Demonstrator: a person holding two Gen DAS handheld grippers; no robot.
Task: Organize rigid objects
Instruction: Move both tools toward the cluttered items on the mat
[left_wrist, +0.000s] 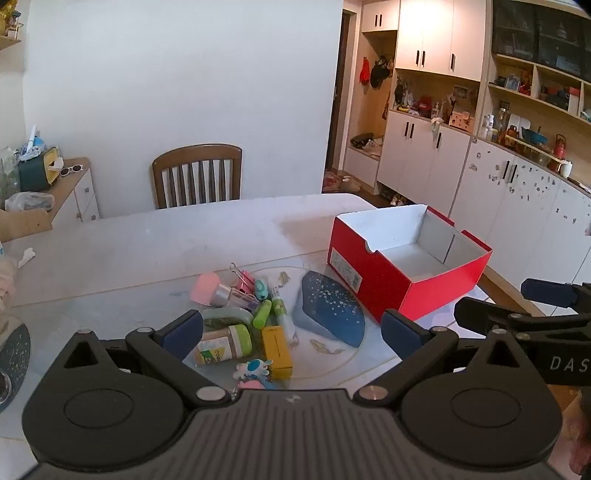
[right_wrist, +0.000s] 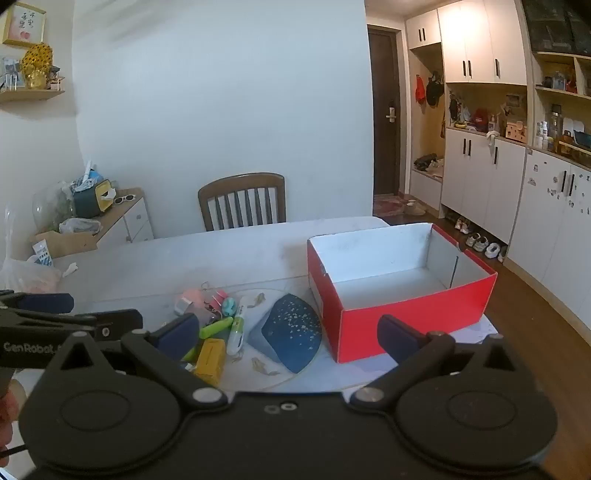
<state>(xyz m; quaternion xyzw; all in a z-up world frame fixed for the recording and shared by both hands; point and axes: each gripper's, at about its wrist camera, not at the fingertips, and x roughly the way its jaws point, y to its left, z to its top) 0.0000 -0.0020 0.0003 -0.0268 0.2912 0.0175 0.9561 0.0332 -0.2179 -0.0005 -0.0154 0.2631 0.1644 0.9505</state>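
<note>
A heap of small items lies on the white table (left_wrist: 147, 240): a green-lidded jar (left_wrist: 225, 341), a yellow box (left_wrist: 277, 350), a green marker (left_wrist: 262, 314), a pink piece (left_wrist: 205, 291) and a blue speckled object (left_wrist: 328, 314). To their right stands an empty red box (left_wrist: 406, 288) with a white inside. My left gripper (left_wrist: 293, 330) hovers open above the heap with nothing between its fingers. My right gripper (right_wrist: 290, 336) is also open and empty, above the blue speckled object (right_wrist: 291, 332) and the near corner of the red box (right_wrist: 399, 321). The yellow box (right_wrist: 210, 356) lies at its left finger.
A wooden chair (right_wrist: 242, 201) stands at the table's far side. A low cabinet (right_wrist: 125, 218) with clutter is at the left wall. White cupboards (right_wrist: 480, 177) and shelves line the right wall. Each gripper shows in the other's view: the right gripper (left_wrist: 513, 302), the left gripper (right_wrist: 81, 311).
</note>
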